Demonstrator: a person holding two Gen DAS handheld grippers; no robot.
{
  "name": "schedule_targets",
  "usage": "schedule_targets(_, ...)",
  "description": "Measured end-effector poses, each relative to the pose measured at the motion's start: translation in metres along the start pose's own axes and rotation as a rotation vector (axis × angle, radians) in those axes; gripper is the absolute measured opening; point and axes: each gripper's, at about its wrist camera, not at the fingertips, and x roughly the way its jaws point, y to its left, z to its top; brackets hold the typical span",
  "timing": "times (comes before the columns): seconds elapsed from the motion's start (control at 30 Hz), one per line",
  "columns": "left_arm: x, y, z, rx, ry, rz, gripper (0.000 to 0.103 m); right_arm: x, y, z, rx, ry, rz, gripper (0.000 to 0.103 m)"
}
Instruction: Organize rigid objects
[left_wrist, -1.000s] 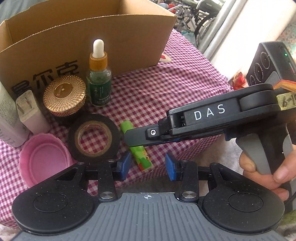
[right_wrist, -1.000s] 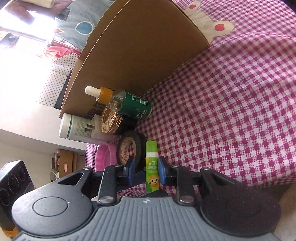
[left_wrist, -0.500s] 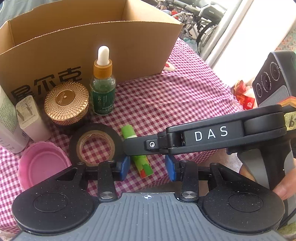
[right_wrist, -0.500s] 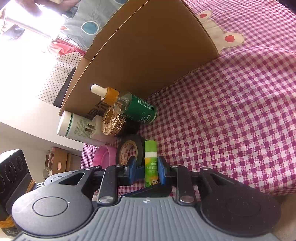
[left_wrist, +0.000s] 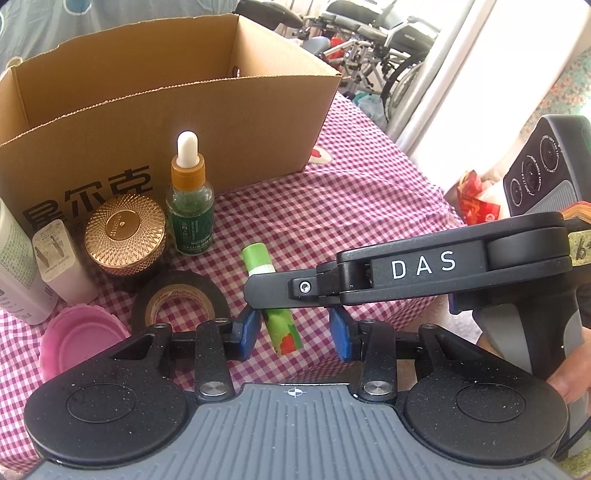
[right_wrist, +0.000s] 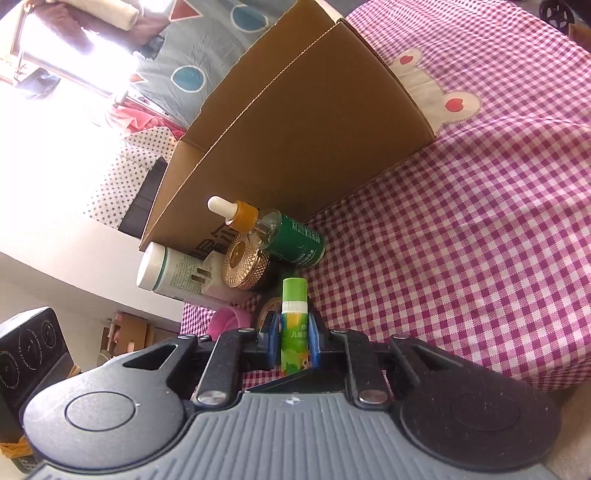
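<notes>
Table: covered with a purple-and-white checked cloth (left_wrist: 332, 206), with a stitched rabbit patch (right_wrist: 436, 92) lying behind the cardboard box.
Room: bright window light to one side; wheelchairs (left_wrist: 376, 40) parked beyond the far side of the box; a patterned blue sheet hangs behind it.
Landmark: the cardboard box (left_wrist: 110, 122) stands open-topped at the back of the table, printed characters on its front wall.
Edges: the cloth drops over the table's near edge just below the glue stick, and over the right edge well away from the box.
Open room: a broad bare stretch of cloth lies to the right of the box and of the items.
Box contents: only bare inner walls show; the bottom cannot be seen.
In front of the box: a green dropper bottle (left_wrist: 190, 206), a gold-lidded jar (left_wrist: 123, 236), a white plug adapter (left_wrist: 59, 266) and a white bottle (left_wrist: 14, 266), all upright and close together.
Nearer than those: a roll of black tape (left_wrist: 181, 299) lying flat, and a pink lid (left_wrist: 79, 339) beside it.
Glue stick: the green glue stick (right_wrist: 293, 325) is farthest from the box, right of the tape, by the near edge.
Right tongs: the right tongs (right_wrist: 293, 341) are closing, pads pressed on both sides of the glue stick.
Left tongs: the left tongs (left_wrist: 295, 330) stand apart, holding nothing, just short of the glue stick.
</notes>
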Motion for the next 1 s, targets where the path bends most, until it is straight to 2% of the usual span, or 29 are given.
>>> schedule_targets(0.27, -0.013, -0.013, 0.004, 0.028, -0.034, -0.005, 0.038, -0.020, 0.009, -0.003, -0.008, -0.050, 0.017, 0.019)
schedule_targets(0.37, -0.021, -0.021, 0.009, 0.047, -0.064, -0.014, 0.034, -0.034, 0.018, -0.003, -0.032, -0.085, 0.022, 0.019)
schedule_targets(0.53, -0.023, -0.026, 0.015, 0.056, -0.095, -0.021, 0.034, -0.048, 0.028, -0.001, -0.076, -0.139, 0.002, 0.018)
schedule_targets(0.7, -0.009, -0.026, 0.018, 0.049, -0.084, -0.012, 0.033, -0.041, 0.022, 0.002, -0.069, -0.145, -0.017, 0.019)
schedule_targets(1.0, 0.014, -0.018, 0.022, 0.034, -0.065, 0.014, 0.033, -0.023, -0.003, 0.011, 0.009, -0.126, 0.018, 0.018)
